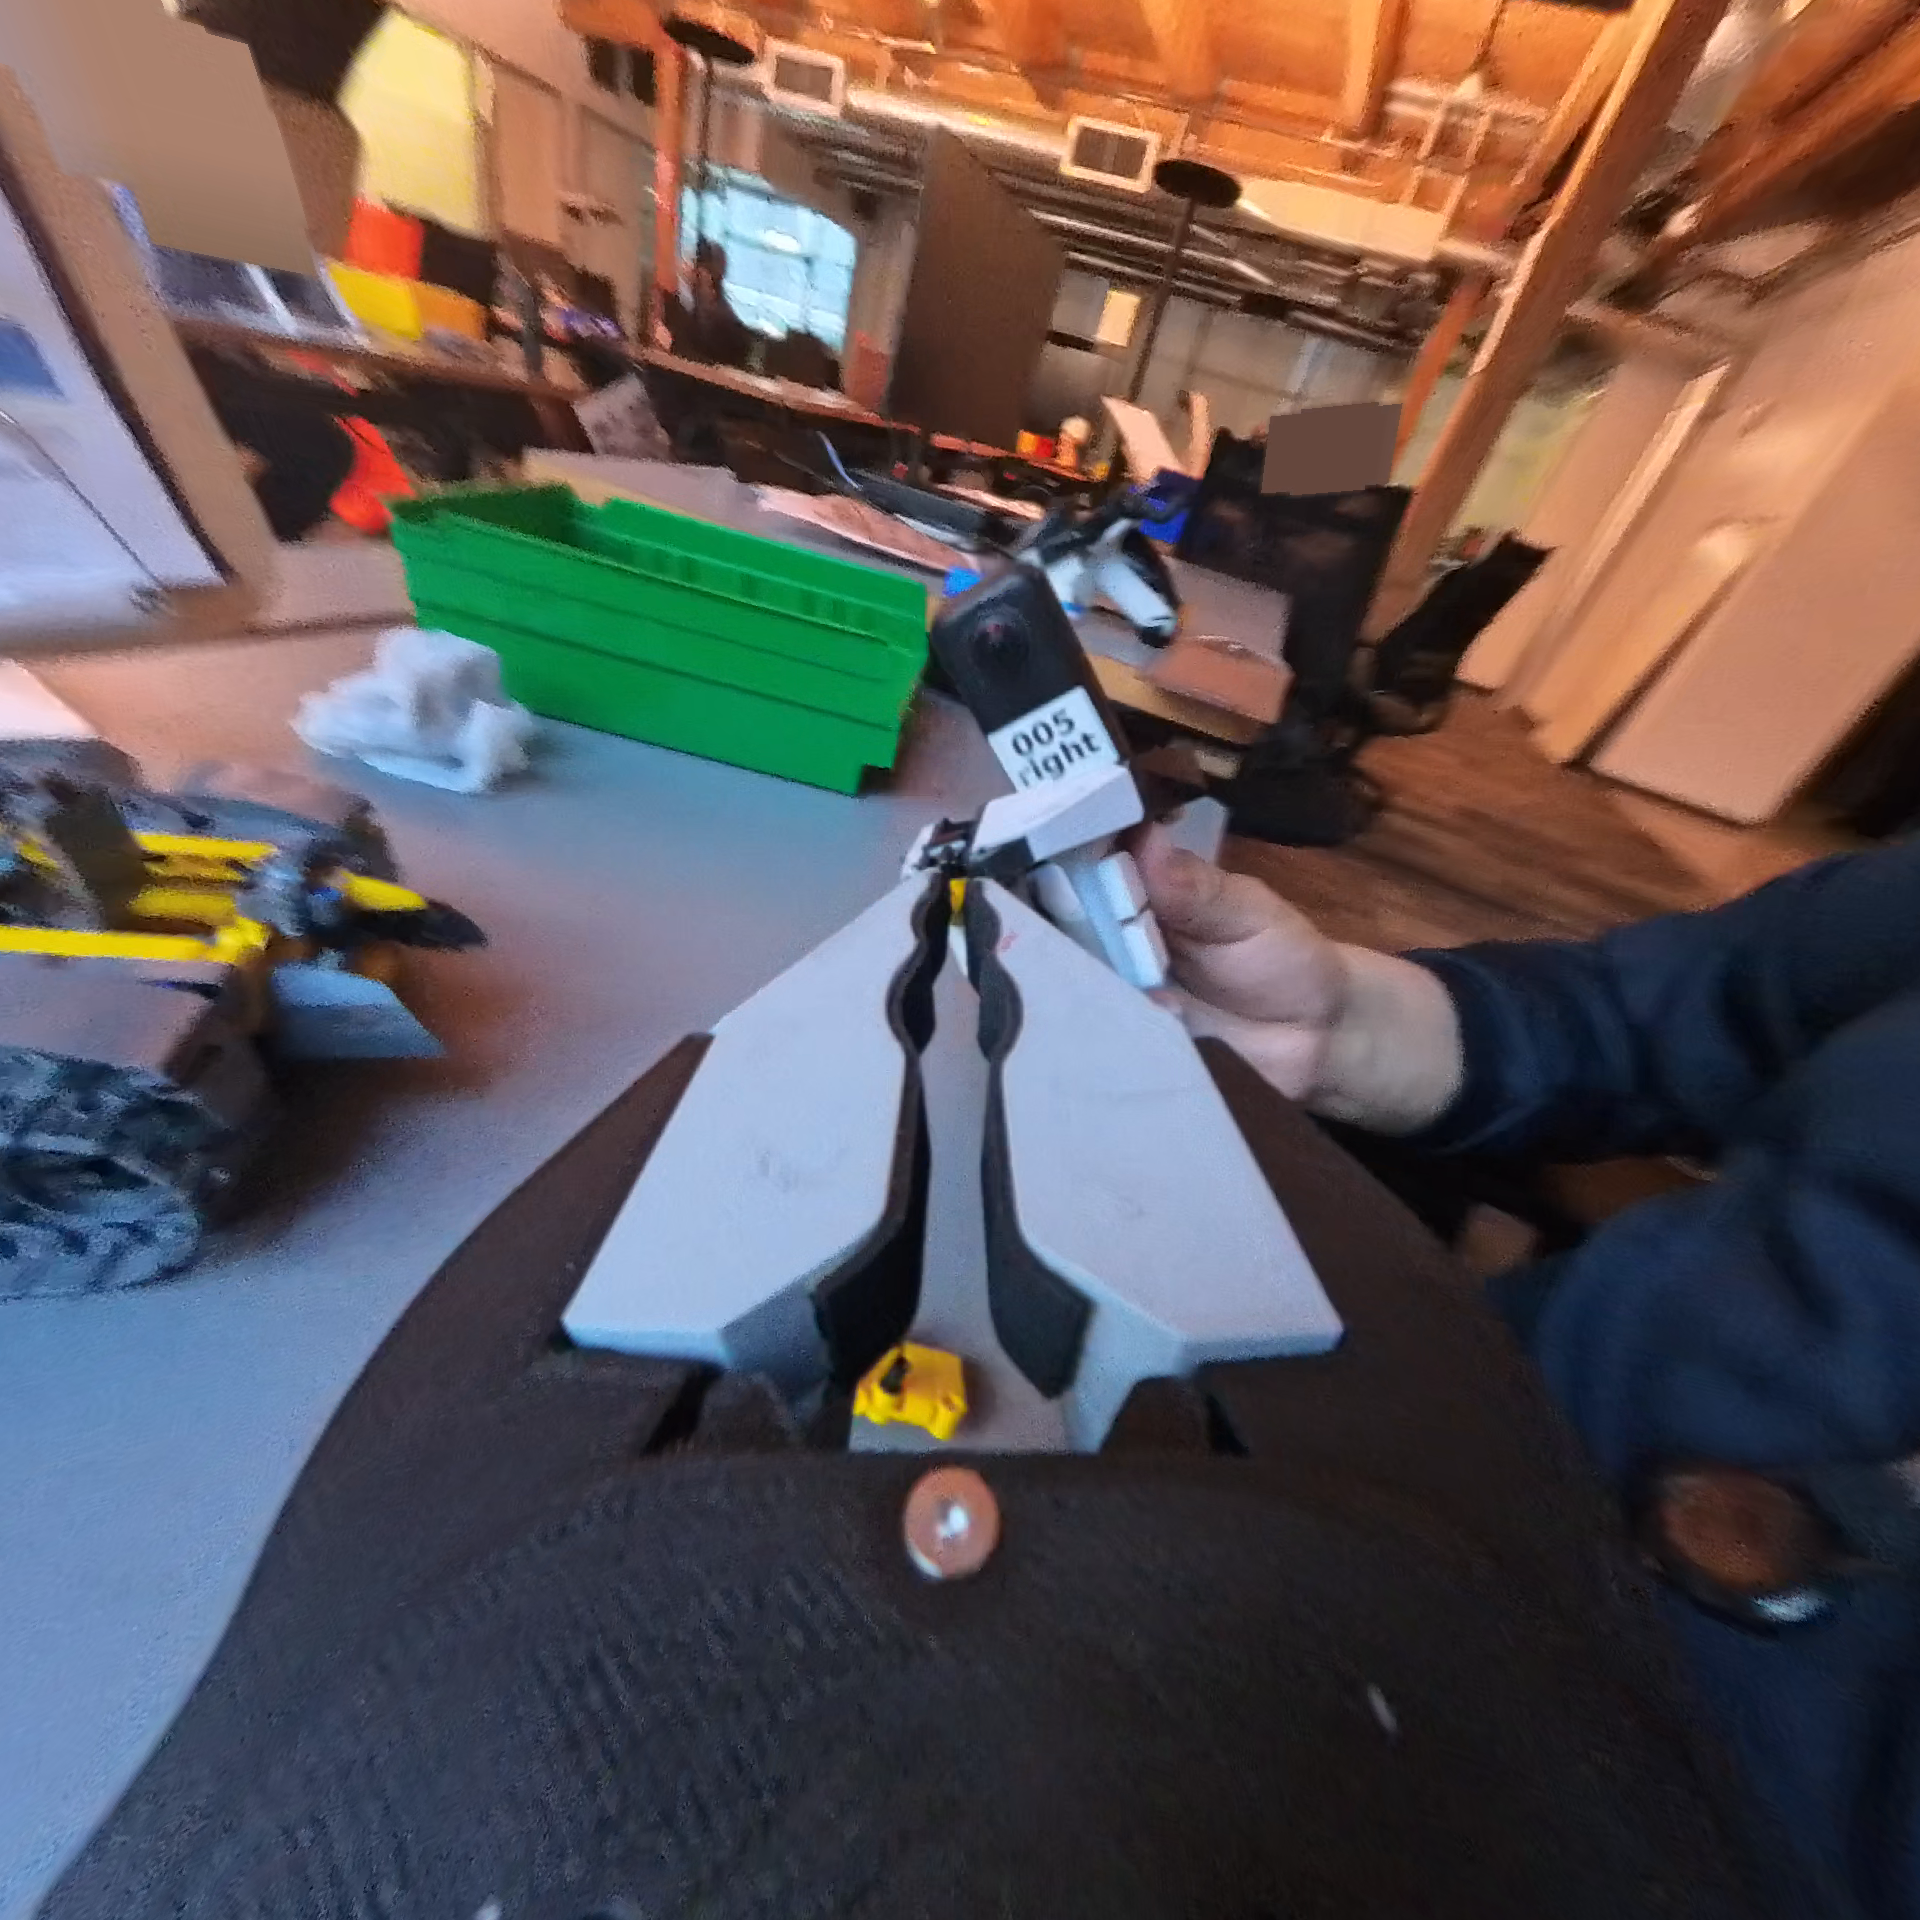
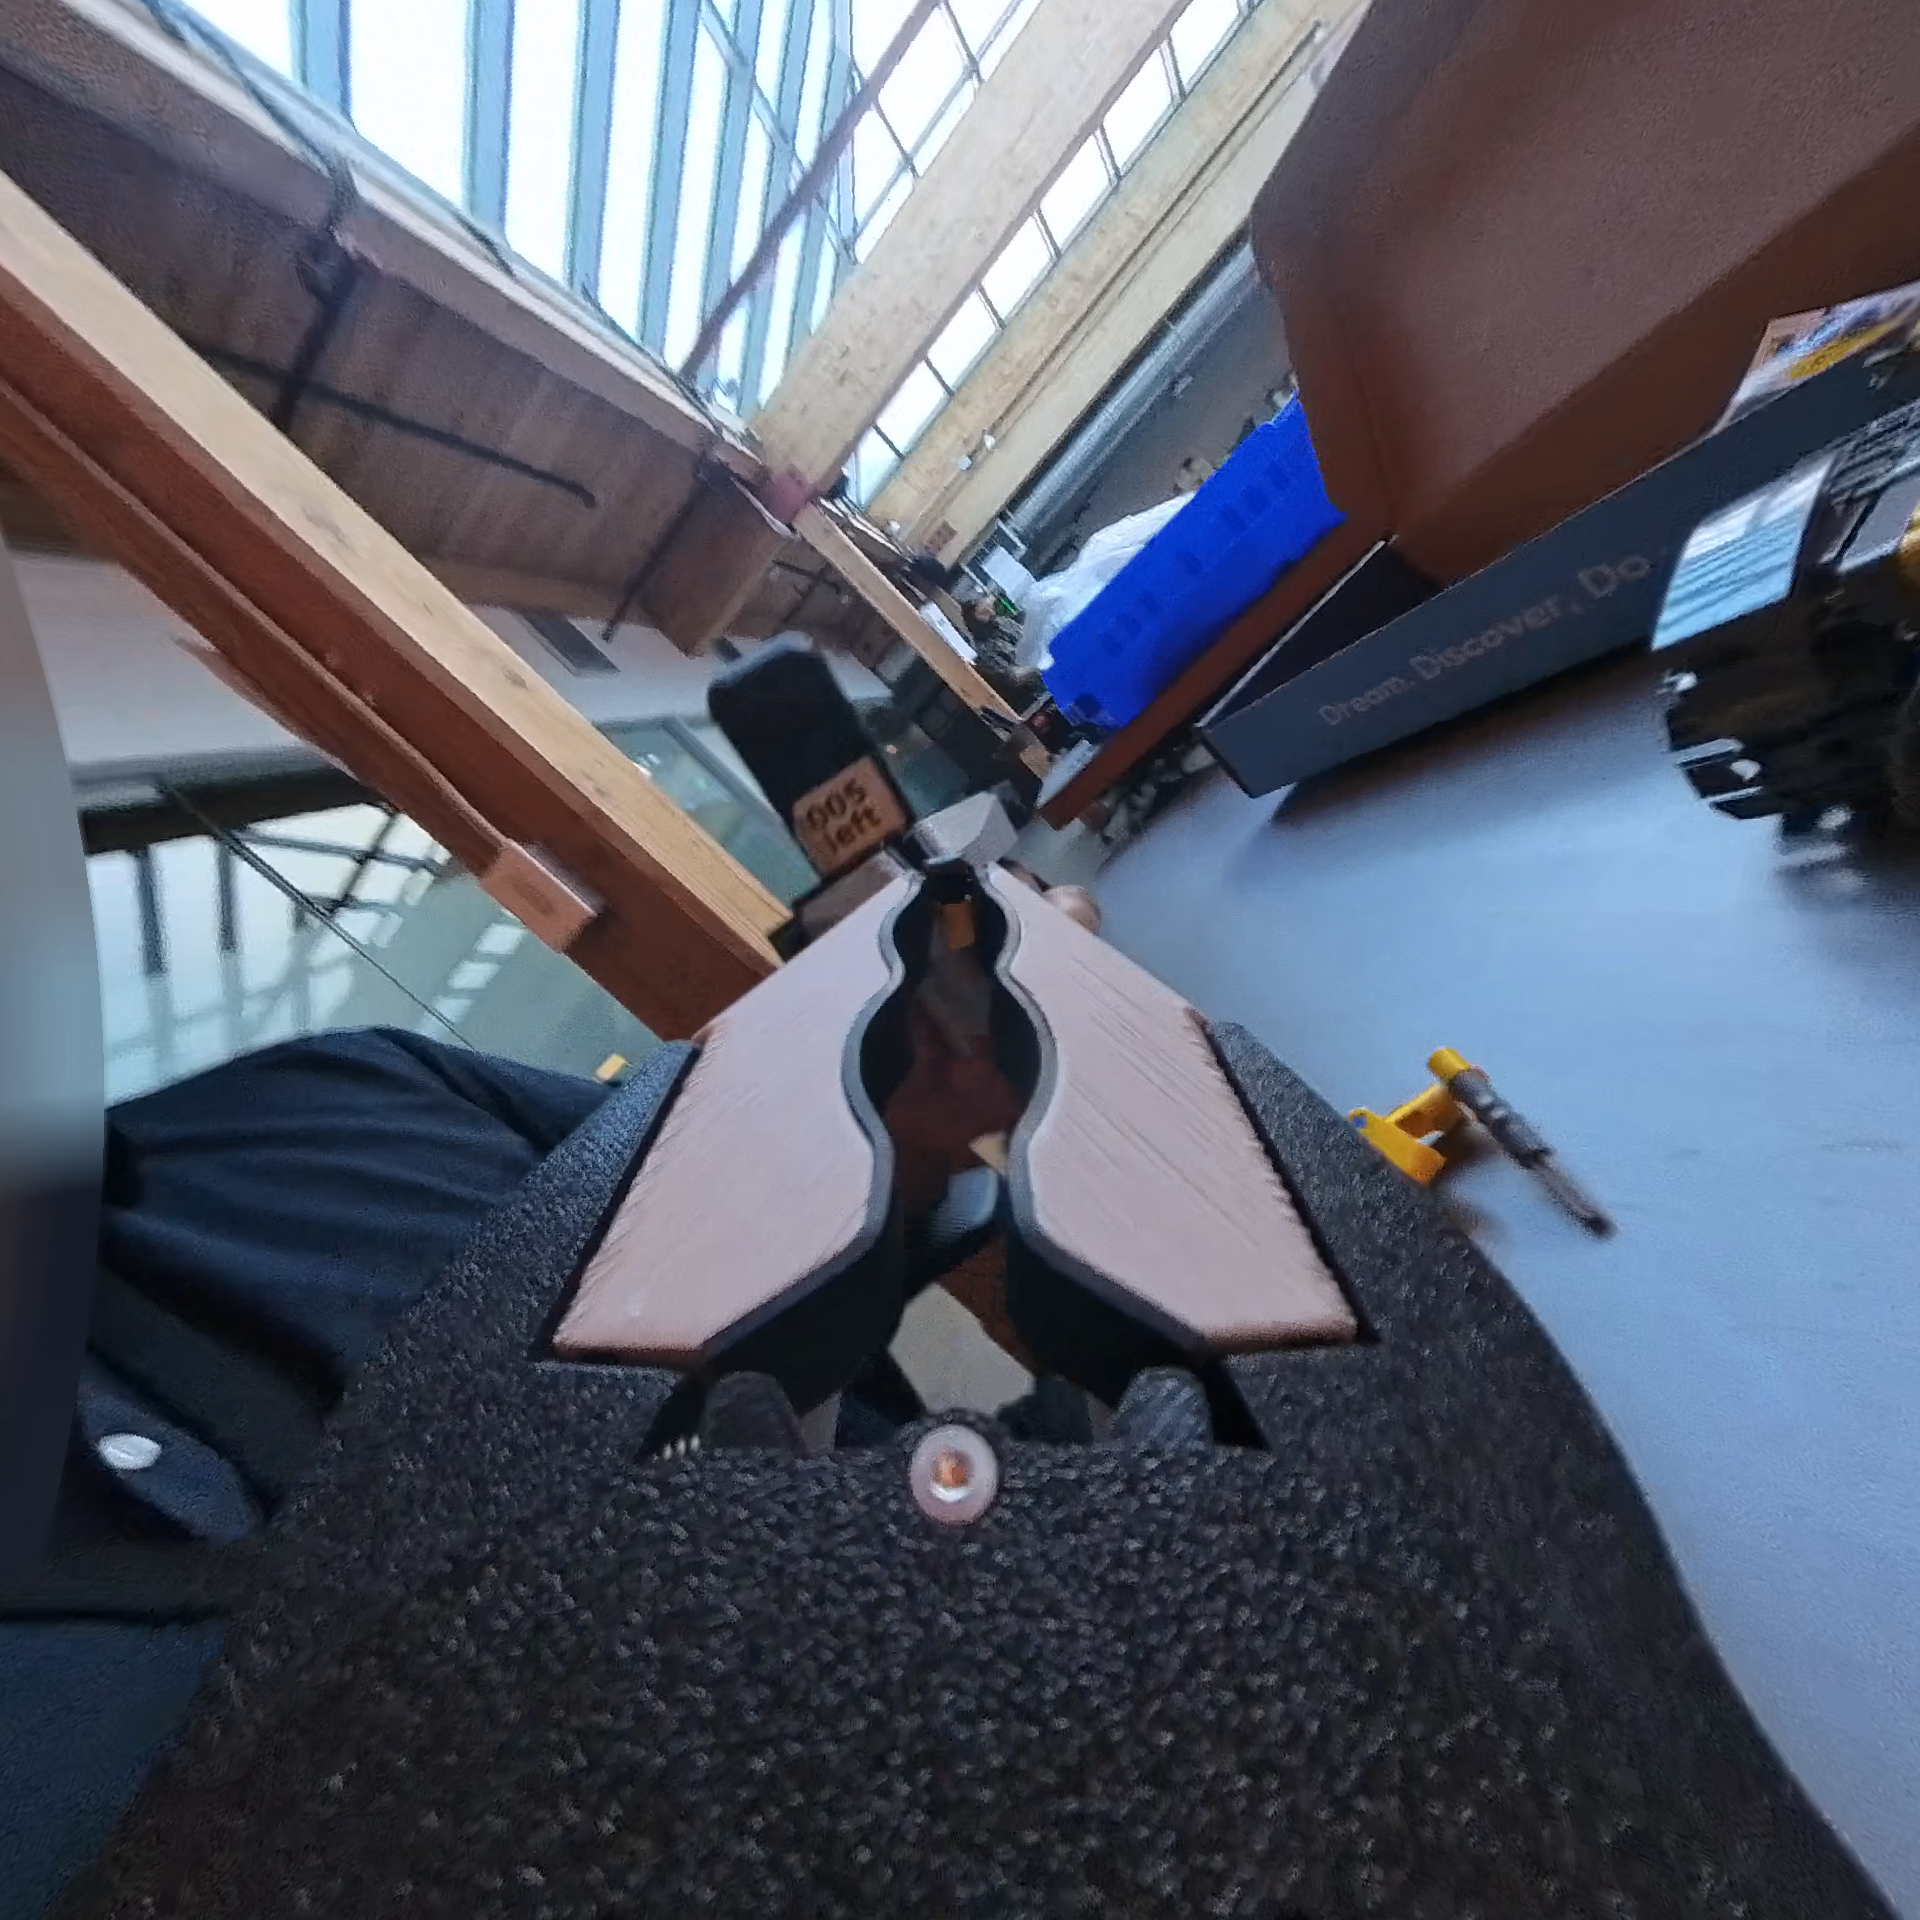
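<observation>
We see a grey table point(image 1: 644, 894) filling the foreground, with a green bin point(image 1: 665, 634) at its far side. At the left edge sits a yellow-and-black tracked model point(image 1: 156, 997), blurred. The right wrist view shows it beside a dark flat box point(image 2: 1455, 644), with a blue bin point(image 2: 1195, 592) farther back.

Both grippers are raised above the table and meet tip to tip. The left gripper point(image 1: 951, 904) has its grey fingers drawn almost together, leaving only a narrow slit between the black pads. The right gripper point(image 2: 951, 894) faces it, with its fingers likewise closed to the tips. Each pinches an end of one small black-and-yellow part point(image 1: 954, 873), which hangs in the air between them, clear of the table. We cannot make out the part's shape. A hand point(image 1: 1278, 987) in a dark sleeve grips the right gripper's handle.

A crumpled white wad point(image 1: 426, 712) lies just in front of the bin's left end, well apart from the grippers. A yellow piece with a dark pin point(image 2: 1455, 1122) lies on the table near the right gripper's side. Another small yellow piece point(image 1: 912, 1387) shows on the table through the gap at the base of the left gripper's fingers
</observation>
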Demonstrator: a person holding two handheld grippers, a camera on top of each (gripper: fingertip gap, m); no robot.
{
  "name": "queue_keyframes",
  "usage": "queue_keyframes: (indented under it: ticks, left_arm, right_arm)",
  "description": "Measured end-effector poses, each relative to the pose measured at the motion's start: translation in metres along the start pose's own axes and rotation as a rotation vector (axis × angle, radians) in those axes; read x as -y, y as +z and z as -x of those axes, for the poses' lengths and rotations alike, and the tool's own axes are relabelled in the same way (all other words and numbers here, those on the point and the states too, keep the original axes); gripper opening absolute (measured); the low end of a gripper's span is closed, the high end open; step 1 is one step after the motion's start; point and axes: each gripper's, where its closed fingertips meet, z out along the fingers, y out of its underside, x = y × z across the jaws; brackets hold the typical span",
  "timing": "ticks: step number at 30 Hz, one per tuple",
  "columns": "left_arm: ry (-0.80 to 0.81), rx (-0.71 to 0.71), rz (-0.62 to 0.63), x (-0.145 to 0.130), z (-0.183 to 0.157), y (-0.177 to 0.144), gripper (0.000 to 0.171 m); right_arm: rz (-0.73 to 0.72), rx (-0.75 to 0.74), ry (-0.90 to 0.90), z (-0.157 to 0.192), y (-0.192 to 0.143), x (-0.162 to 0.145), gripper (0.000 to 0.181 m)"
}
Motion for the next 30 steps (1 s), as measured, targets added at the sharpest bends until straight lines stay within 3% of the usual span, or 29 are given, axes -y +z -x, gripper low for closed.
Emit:
queue_keyframes:
  ticks: [3, 9, 14, 23, 27, 30]
  left_arm:
    - [-0.091, -0.075, 0.038, -0.002, 0.001, -0.003, 0.000]
    - [-0.052, -0.070, 0.108, -0.004, 0.001, -0.007, 0.011]
    - [-0.073, -0.107, 0.097, -0.003, -0.004, -0.008, 0.002]
    - [-0.059, -0.140, 0.013, 0.002, -0.009, -0.006, 0.007]
    - [0.042, -0.109, 0.043, 0.003, -0.008, -0.009, 0.012]
    - [0.079, -0.075, 0.089, 0.000, -0.007, -0.007, 0.014]
  right_arm:
    - [0.043, -0.042, -0.092, -0.002, 0.001, -0.004, 0.006]
    - [0.039, -0.010, -0.120, 0.003, 0.004, -0.006, 0.006]
    - [0.046, 0.002, -0.143, 0.006, 0.006, -0.007, 0.006]
    - [0.001, 0.092, 0.015, 0.010, 0.004, -0.003, 0.006]
    - [-0.074, 0.168, 0.210, 0.010, 0.001, 0.005, 0.005]
    - [-0.044, 0.138, 0.188, 0.006, 0.003, -0.001, 0.002]
